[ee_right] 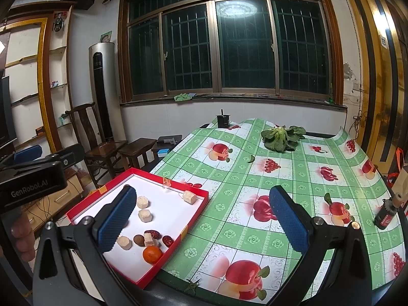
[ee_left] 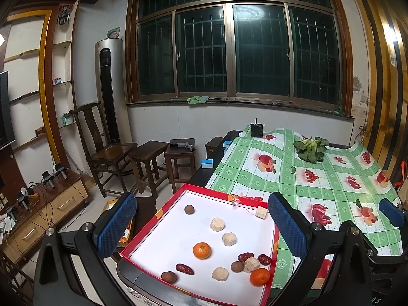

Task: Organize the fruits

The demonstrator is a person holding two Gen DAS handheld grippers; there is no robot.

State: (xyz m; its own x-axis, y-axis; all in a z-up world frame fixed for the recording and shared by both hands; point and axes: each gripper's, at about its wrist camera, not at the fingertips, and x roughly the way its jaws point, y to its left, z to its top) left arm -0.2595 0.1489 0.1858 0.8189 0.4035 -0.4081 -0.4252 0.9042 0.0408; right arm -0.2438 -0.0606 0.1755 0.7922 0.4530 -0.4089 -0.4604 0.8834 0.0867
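The left gripper (ee_left: 201,232) hangs wide and empty above the red box (ee_left: 142,239), where oranges, dates and longans lie scattered. Right of the box, the right gripper (ee_right: 202,225) gapes empty. Sorting seems unstarted; next, pinching one orange (ee_left: 202,250).

"GenRobot.AI" in grey letters on the black body of the left gripper (ee_right: 33,178), small red bottle (ee_right: 385,218) label unreadable, wall sign (ee_right: 383,41) too small to read

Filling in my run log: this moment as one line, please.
left gripper: open, above tray | right gripper: open, empty | oranges, dates, longans in tray | nothing grasped
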